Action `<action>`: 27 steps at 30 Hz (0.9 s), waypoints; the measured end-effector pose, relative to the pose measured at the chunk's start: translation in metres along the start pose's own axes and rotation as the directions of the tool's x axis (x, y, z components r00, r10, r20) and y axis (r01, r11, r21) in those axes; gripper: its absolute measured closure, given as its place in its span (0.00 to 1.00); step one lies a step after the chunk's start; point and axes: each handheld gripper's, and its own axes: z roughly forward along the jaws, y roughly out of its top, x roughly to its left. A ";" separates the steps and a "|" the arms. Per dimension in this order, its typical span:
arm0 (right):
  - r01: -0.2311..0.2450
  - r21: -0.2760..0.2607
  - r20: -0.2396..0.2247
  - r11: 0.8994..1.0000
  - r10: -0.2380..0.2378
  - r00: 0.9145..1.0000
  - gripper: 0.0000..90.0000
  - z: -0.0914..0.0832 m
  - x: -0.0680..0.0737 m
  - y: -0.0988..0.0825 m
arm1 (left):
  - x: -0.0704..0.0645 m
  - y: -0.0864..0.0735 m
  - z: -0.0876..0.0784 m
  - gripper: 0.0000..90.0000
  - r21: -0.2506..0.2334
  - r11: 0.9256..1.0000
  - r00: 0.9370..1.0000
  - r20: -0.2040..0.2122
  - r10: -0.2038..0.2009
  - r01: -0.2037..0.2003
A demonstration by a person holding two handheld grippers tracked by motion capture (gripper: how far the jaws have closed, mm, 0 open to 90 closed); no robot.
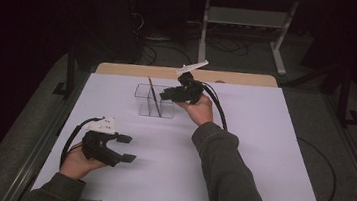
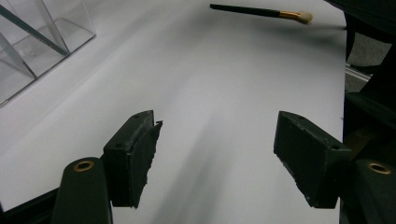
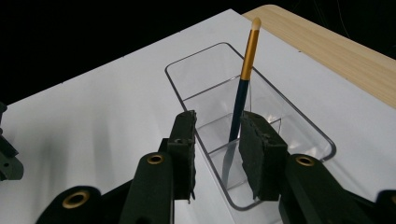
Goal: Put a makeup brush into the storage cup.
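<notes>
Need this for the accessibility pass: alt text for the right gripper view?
A makeup brush stands tilted in a clear divided organizer, bristle tip up, with the right tool just in front of it, its black jaws slightly apart and not pressing on the handle. The organizer sits on a white table cover, with a wooden table edge beyond.

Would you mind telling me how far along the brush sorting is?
Done: one makeup brush stands, leaning, in the clear organizer. In hand: the right gripper sits at that brush with its jaws apart, pads not pressing. Left: a second brush lies on the table, and the left gripper is open with nothing between its jaws.
</notes>
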 end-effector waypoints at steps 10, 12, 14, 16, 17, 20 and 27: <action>-0.018 -0.021 0.000 1.000 0.018 1.000 0.68 -0.014 -0.002 -0.008 | -0.001 0.000 0.001 0.32 0.008 1.000 1.000 -0.002 -0.003 0.004; -0.015 -0.022 0.004 1.000 0.015 1.000 0.68 -0.017 -0.002 -0.009 | -0.001 0.000 0.001 0.32 0.007 1.000 1.000 -0.001 -0.004 0.004; -0.014 -0.021 0.003 1.000 0.014 1.000 0.68 -0.020 -0.001 -0.009 | -0.001 0.000 0.002 0.32 0.009 1.000 1.000 0.001 -0.007 0.007; -0.009 -0.023 0.003 1.000 0.009 1.000 0.67 -0.023 0.000 -0.009 | -0.001 0.000 0.002 0.32 0.009 1.000 1.000 0.001 -0.006 0.006; -0.001 -0.028 0.004 1.000 0.001 1.000 0.67 -0.024 0.001 -0.009 | -0.002 0.000 0.002 0.32 0.010 1.000 1.000 0.001 -0.003 0.003; -0.002 -0.035 0.000 0.999 0.002 1.000 0.67 -0.029 0.003 -0.010 | -0.002 0.000 0.003 0.32 0.011 1.000 1.000 0.001 -0.007 0.007; 0.003 -0.036 0.007 0.999 -0.003 1.000 0.66 -0.040 0.005 -0.012 | 0.000 0.001 0.004 0.32 0.015 1.000 1.000 0.009 0.007 -0.007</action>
